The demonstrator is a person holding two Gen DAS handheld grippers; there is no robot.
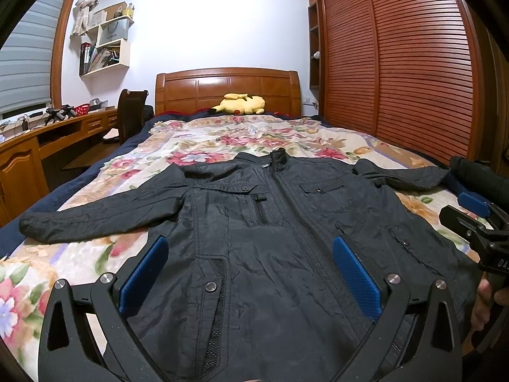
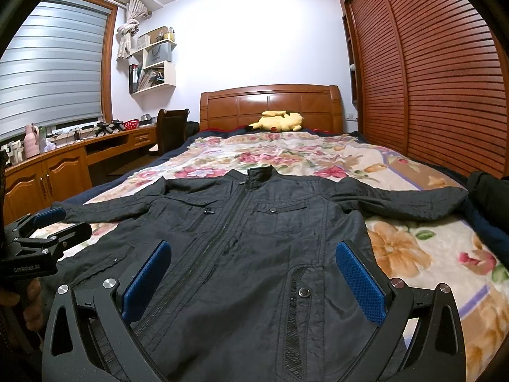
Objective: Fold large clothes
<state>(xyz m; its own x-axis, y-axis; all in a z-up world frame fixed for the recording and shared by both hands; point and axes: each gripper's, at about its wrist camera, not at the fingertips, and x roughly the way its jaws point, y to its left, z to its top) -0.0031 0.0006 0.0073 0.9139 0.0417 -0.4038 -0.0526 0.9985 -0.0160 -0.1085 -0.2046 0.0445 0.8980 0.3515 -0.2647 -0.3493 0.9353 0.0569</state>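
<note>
The hem of the black jacket (image 1: 270, 254) runs off the bottom edge in both wrist views, behind the gripper frames. The right gripper (image 1: 477, 210) is cut by the right edge of the left wrist view; the left gripper (image 2: 47, 222) is cut by the left edge of the right wrist view. Items on the wall shelves (image 2: 156, 63) are too small to identify.

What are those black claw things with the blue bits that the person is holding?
Each claw, left and right, is a black frame with triangular cut-outs, silver round bolts and two textured blue pads. White "GenRobot.AI" lettering marks the left one. A dark sleeve covers the right arm.
</note>
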